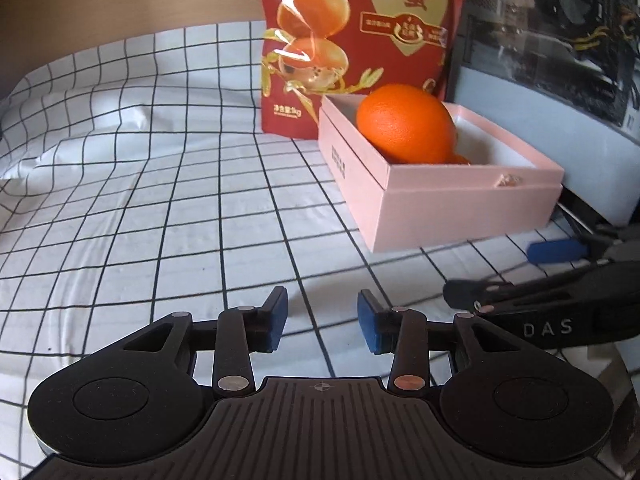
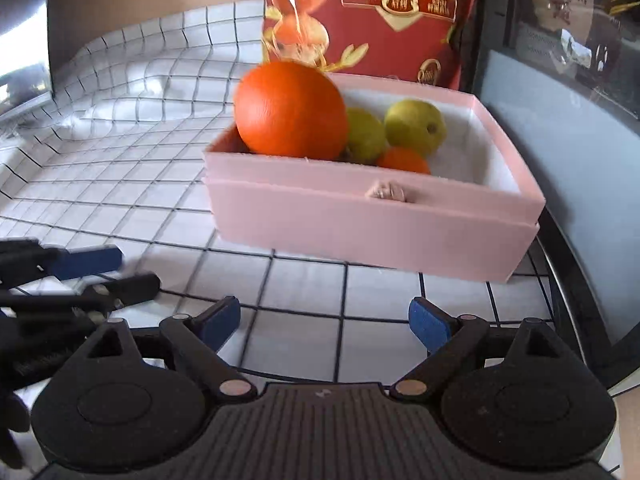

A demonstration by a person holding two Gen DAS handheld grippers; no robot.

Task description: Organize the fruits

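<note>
White cloth (image 1: 160, 200) ruled with thin black lines into squares covers the bench, rumpled toward its far left corner. At the far edge stands a tall red bag (image 1: 352, 40) printed with orange halves and gold lettering, and beside it along the right edge runs a dark glass-fronted case (image 1: 560, 40).

Just in front of the bag, near the far right corner of the bench, sits a pink box (image 2: 360, 216), open at the top, white inside, with a small knot of ribbon on its near wall. All the fruit lies in it. A big orange (image 2: 290, 110) fills the left end and rises above the rim. Behind it, touching one another, are two yellow-green pears (image 2: 416, 126). A small orange (image 2: 404, 160) lies against the near wall, in front of the pears.

Both tools hang over bare cloth short of the box. The right gripper (image 2: 326, 326) has its blue pads spread wide, with nothing between them but the checked cloth. The left gripper (image 1: 322, 324) has its pads about halfway apart and is likewise empty. Each one shows at the side of the other's view, so they are close together.
</note>
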